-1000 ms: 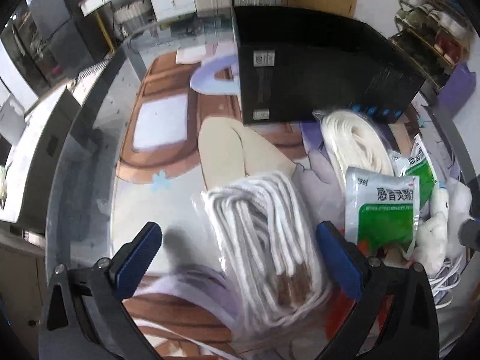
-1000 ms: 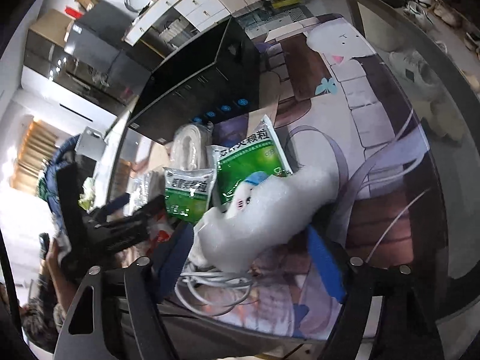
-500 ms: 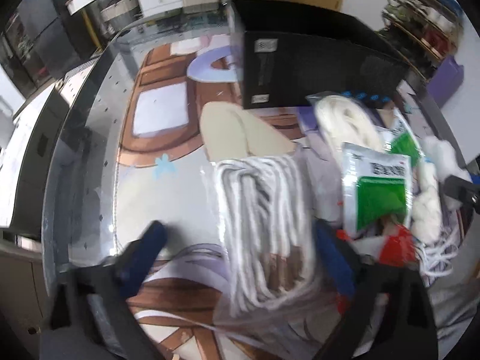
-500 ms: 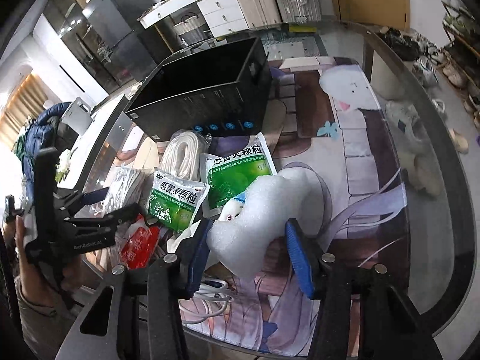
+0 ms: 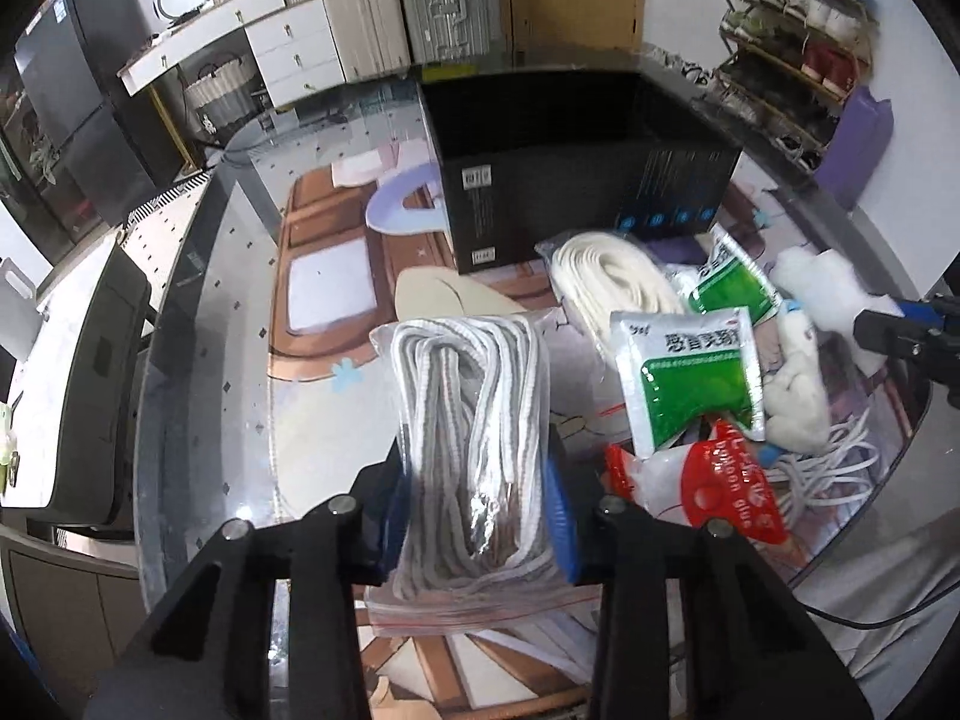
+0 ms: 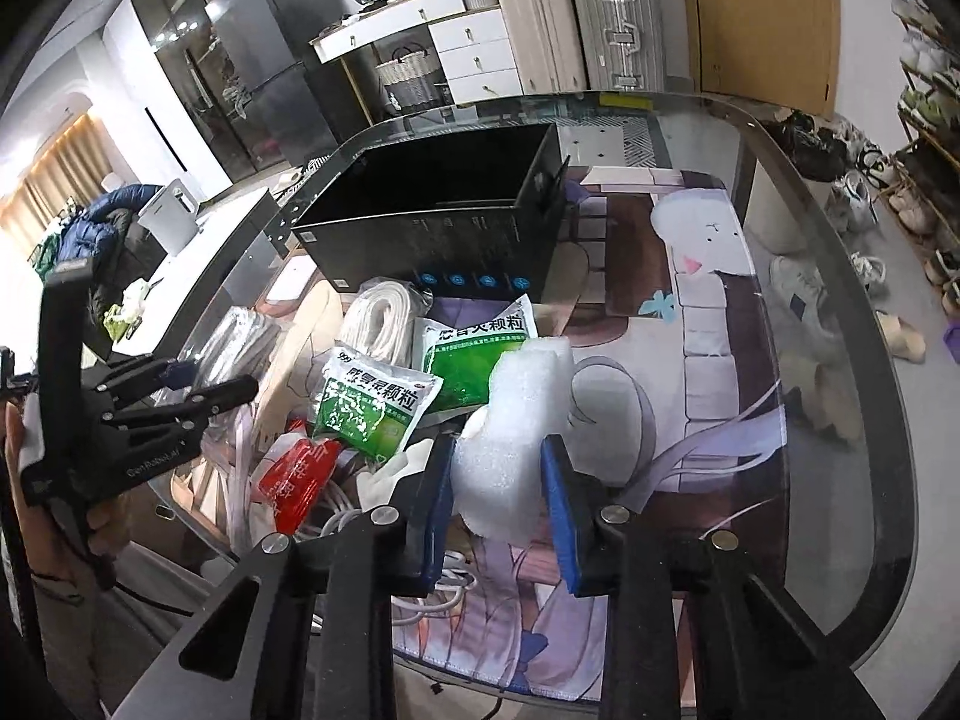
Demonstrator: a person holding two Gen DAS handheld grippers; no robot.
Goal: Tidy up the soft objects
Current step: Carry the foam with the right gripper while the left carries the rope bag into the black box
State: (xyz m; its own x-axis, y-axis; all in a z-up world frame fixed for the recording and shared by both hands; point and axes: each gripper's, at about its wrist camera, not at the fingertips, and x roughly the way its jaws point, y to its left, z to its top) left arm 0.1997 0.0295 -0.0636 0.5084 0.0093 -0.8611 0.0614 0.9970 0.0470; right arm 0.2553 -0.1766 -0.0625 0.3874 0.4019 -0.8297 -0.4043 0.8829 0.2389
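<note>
Left gripper (image 5: 474, 516) clamped on bagged cord (image 5: 474, 420); right gripper (image 6: 495, 501) clamped on foam block (image 6: 516, 420). Black box (image 6: 444, 228) ahead empty; sachets (image 6: 372, 402) unsorted.

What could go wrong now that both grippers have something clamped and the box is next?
1. The left gripper pinches the rope bag near its lower end, so the long slack end may sag and catch the black box rim.
2. The foam piece in the right gripper is squashy and might slip or tear.
3. Both arms heading for one box might collide.
</note>
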